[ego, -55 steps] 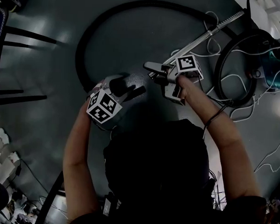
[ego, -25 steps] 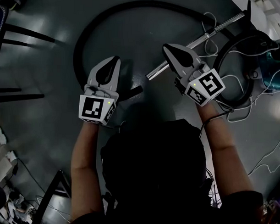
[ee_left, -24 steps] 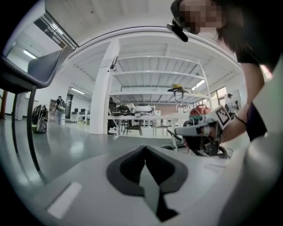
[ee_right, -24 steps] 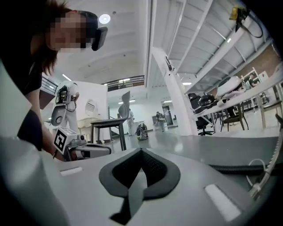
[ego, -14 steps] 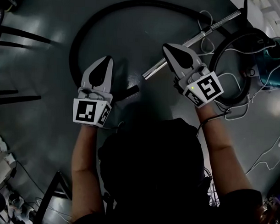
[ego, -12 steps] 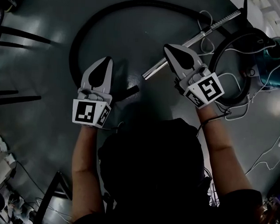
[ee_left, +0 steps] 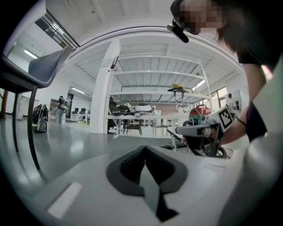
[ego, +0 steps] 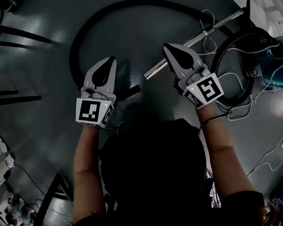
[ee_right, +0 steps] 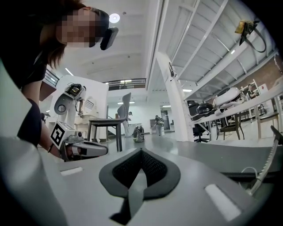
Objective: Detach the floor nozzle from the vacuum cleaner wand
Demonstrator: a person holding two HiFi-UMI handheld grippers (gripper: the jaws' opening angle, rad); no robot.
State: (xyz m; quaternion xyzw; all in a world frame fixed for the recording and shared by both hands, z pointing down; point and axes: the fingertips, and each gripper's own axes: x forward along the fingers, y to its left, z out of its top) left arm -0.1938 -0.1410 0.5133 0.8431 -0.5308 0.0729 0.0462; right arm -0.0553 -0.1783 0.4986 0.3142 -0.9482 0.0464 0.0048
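Observation:
The bare metal wand [ego: 180, 53] lies slanted on the dark floor, its open lower end near the middle. A short black part [ego: 131, 92] sticks out of the person's shadow just below it; most of it is hidden, and I cannot tell what it is. My left gripper [ego: 110, 60] hovers shut and empty left of the wand's end. My right gripper [ego: 168, 46] is also shut and empty, held over the wand's lower stretch. Each gripper view shows closed pads with nothing between them, and the other gripper beside it: the left gripper [ee_right: 82, 149] and the right gripper [ee_left: 199, 131].
A black hose [ego: 89, 27] loops across the floor behind the grippers. The teal vacuum body [ego: 278, 68], a second hose coil [ego: 226, 85] and white cables [ego: 246, 111] crowd the right side. Chair legs [ego: 23, 36] stand at the left; a chair [ee_right: 106, 126] shows ahead.
About two seconds ago both grippers were down at the wand's end and the black part. Both have since come up and point forward side by side. Over the last second they barely shift.

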